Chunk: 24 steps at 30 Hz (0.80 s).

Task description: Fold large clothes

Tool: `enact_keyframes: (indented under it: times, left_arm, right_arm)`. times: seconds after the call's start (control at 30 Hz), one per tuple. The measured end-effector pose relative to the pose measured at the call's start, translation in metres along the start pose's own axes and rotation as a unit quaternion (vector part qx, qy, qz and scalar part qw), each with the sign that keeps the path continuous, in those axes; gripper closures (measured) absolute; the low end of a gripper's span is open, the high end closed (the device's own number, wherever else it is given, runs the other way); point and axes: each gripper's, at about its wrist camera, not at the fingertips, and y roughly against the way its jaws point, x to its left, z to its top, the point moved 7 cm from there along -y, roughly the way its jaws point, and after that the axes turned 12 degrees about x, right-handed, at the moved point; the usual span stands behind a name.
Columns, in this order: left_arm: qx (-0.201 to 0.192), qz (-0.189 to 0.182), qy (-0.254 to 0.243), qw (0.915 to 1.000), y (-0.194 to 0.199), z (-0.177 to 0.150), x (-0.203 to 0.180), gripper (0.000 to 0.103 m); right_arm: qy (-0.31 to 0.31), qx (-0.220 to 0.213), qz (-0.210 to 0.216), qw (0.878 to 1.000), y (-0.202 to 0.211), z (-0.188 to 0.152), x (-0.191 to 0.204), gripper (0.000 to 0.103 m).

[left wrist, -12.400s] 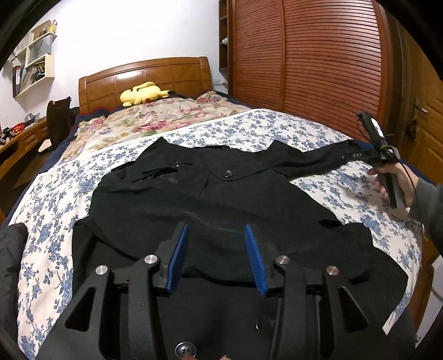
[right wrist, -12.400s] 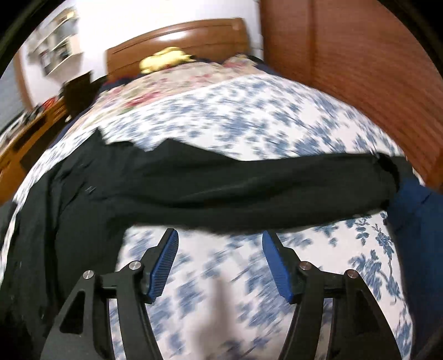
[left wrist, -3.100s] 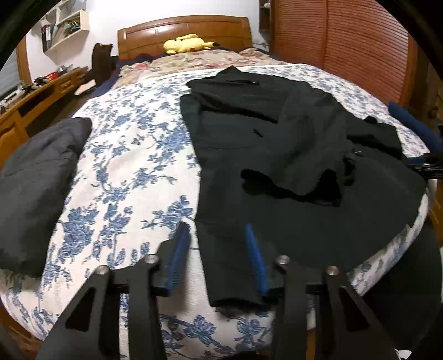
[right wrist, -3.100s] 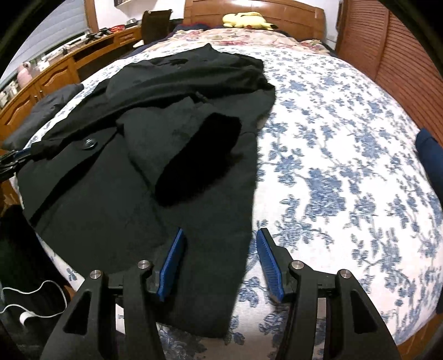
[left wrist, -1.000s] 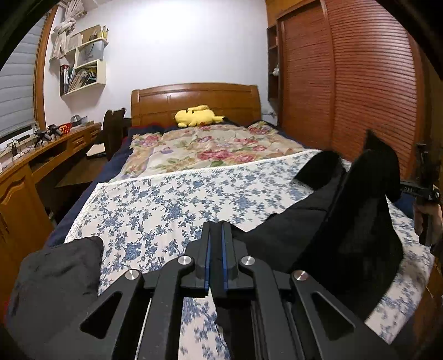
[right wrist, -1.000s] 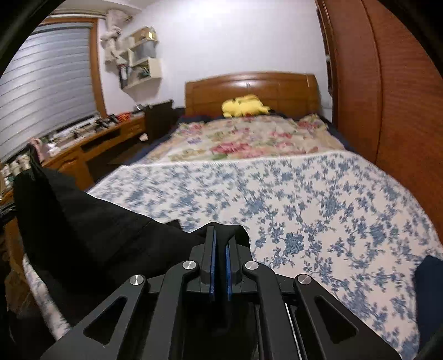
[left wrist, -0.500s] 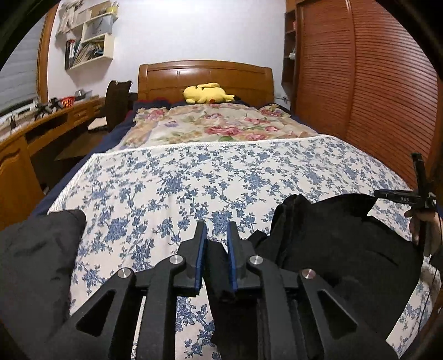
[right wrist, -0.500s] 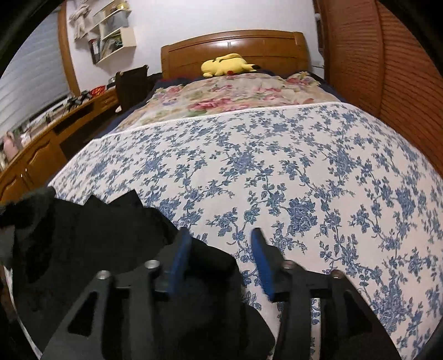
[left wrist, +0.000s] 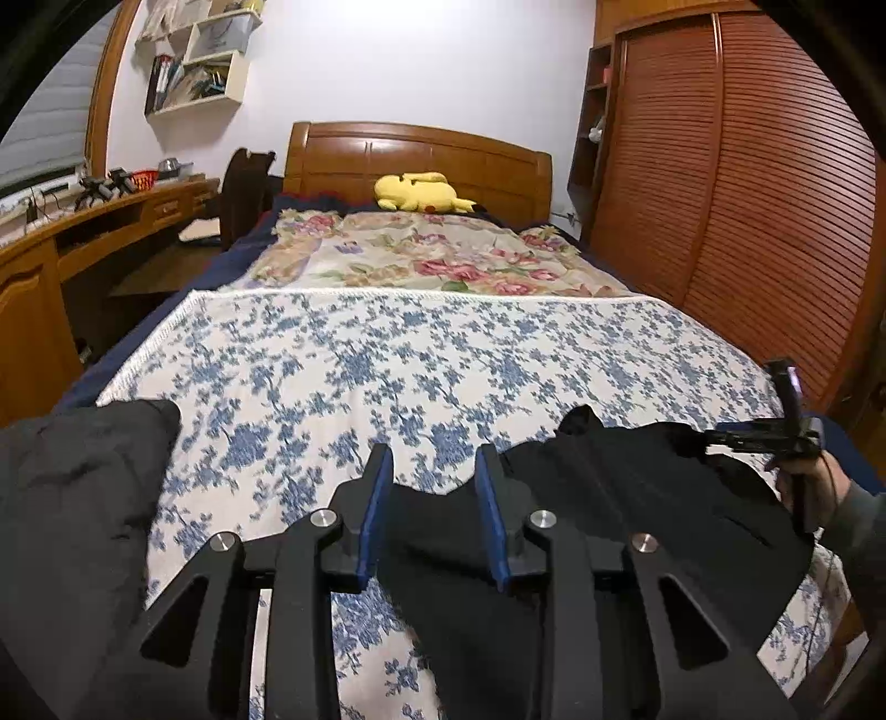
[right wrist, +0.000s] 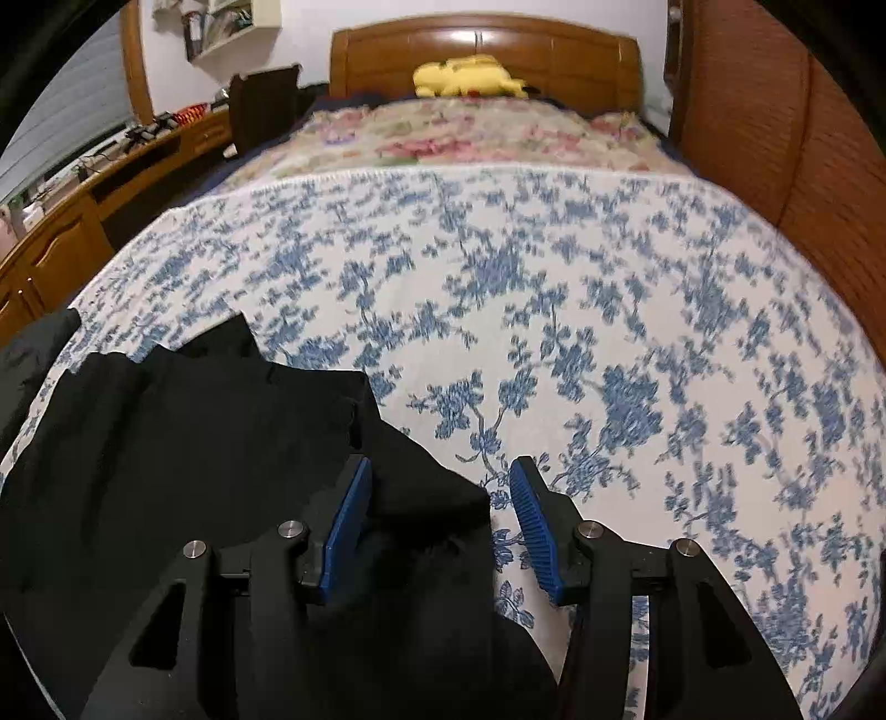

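While the left wrist view looked up the bed (left wrist: 443, 354), the black coat (left wrist: 637, 498) lay folded at its near end; left gripper (left wrist: 434, 515) jaws had just been opening, cloth loose between them; from the right wrist, right gripper (right wrist: 440, 520) stood released, coat (right wrist: 194, 432) edge between unpressed pads.

yellow plush toy (left wrist: 419, 191), wooden headboard (left wrist: 421, 155), floral bedspread (left wrist: 443, 354), slatted wardrobe (left wrist: 736, 183), wall shelf (left wrist: 196, 52)
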Motion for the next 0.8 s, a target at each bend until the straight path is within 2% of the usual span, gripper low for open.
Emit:
enact_keyframes:
  times: [0.17, 0.33, 0.43, 0.6, 0.73, 0.8]
  left_arm:
    - [0.022, -0.003, -0.01, 0.9997, -0.011, -0.01, -0.005, 0.07]
    - [0.036, -0.006, -0.029, 0.9989, -0.019, -0.018, -0.017, 0.069]
    - [0.04, -0.011, -0.039, 0.9984, -0.023, -0.021, -0.026, 0.069]
    - [0.047, -0.018, -0.056, 0.9972, -0.027, -0.024, -0.045, 0.069]
    - [0.051, -0.019, -0.068, 0.9962, -0.027, -0.025, -0.056, 0.069]
    - [0.054, -0.018, -0.073, 0.9957, -0.028, -0.026, -0.059, 0.068]
  right_arm:
    - [-0.014, 0.021, -0.006, 1.0, -0.016, 0.007, -0.012, 0.049]
    - [-0.008, -0.014, -0.017, 1.0, 0.002, 0.009, -0.018, 0.049]
    - [0.018, -0.028, 0.0, 0.999, 0.015, 0.002, -0.013, 0.049]
    - [0.029, 0.028, 0.009, 0.999, -0.01, -0.007, -0.014, 0.049]
    - [0.011, 0.084, 0.043, 0.995, -0.044, -0.001, -0.013, 0.049]
    - [0.004, 0.097, 0.057, 0.994, -0.053, 0.006, -0.011, 0.05]
